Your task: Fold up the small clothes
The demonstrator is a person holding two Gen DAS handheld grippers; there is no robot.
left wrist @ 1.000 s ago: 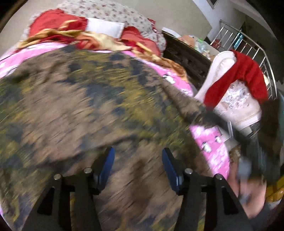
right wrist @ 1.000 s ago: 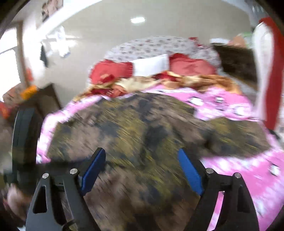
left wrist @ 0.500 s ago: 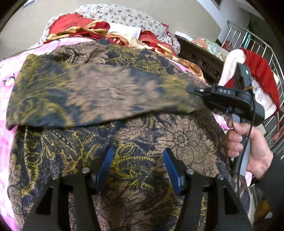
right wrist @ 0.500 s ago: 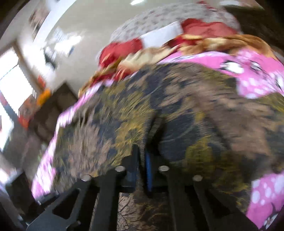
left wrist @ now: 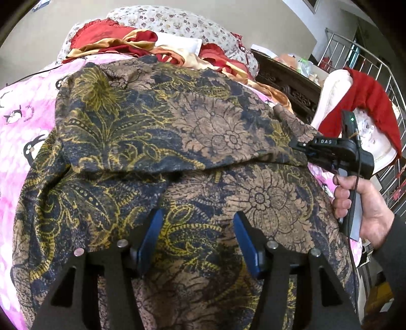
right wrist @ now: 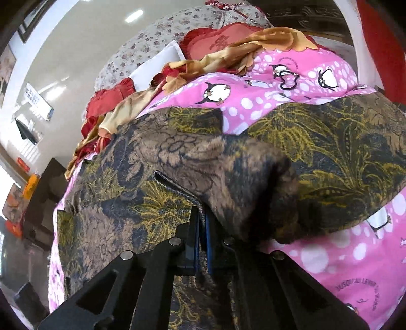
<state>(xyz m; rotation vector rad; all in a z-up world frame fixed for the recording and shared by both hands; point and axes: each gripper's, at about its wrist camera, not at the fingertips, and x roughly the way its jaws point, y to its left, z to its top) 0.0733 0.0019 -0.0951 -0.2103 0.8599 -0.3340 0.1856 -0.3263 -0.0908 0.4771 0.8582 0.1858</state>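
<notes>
Bedroom, pink penguin bed sheet [right wrist: 317,106] under a brown-gold floral garment [left wrist: 157,121] spread mid-bed, far half already doubled over. Step: mid-fold. Right hand-held gripper [right wrist: 202,226] clenched on a garment edge; left hand-held gripper [left wrist: 196,236] released, hovering w/ nothing between jaws. Next, prob.: carry the pinched edge across, left pins cloth. Garment's near edge cut off; can't tell garment type.

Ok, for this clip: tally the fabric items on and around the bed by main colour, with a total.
Brown, black and gold floral garment: 1
Pink penguin-print bedsheet: 1
Grey floral-print pillow: 1
Red ruffled cushions: 2
Gold and red blanket: 1
White pillow: 1
Red cloth draped over the chair: 1
Total: 8
</notes>
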